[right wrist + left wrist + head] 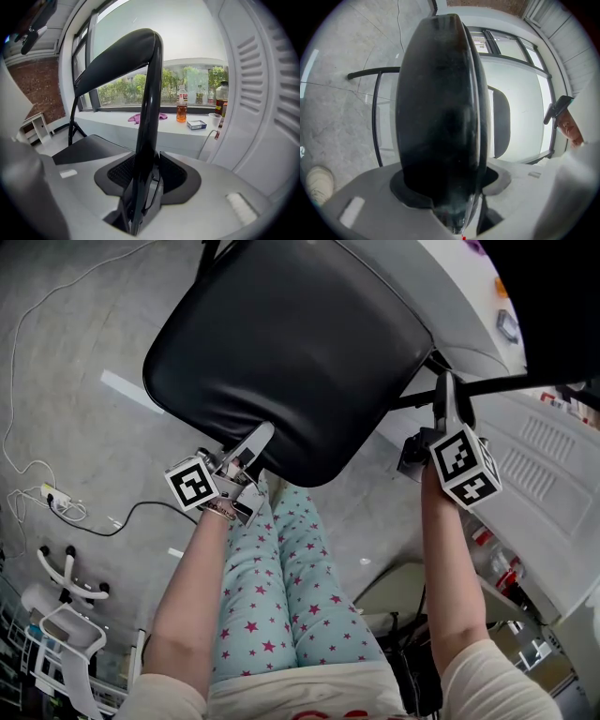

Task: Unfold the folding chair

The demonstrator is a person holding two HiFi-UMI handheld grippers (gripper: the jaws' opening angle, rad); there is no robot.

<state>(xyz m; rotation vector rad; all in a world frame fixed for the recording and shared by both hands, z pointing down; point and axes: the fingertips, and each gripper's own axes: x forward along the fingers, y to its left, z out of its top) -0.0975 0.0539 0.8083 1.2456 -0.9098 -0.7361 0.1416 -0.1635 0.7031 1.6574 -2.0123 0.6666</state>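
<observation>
The folding chair's black padded seat (291, 343) fills the top of the head view, tilted over the grey floor. My left gripper (258, 442) is shut on the seat's near edge; in the left gripper view the seat (440, 108) runs edge-on out of the jaws, with the black frame tube (375, 72) behind it. My right gripper (445, 395) is shut on the chair's black frame tube (506, 382) at the right. In the right gripper view that tube (147, 117) rises from between the jaws and bends left at the top.
The person's legs in star-printed trousers (281, 596) stand below the seat. A cable with a power strip (56, 502) and a white stand (66, 615) lie at the left. A white cabinet (544, 465) is close on the right. A windowsill holds a bottle (181, 105).
</observation>
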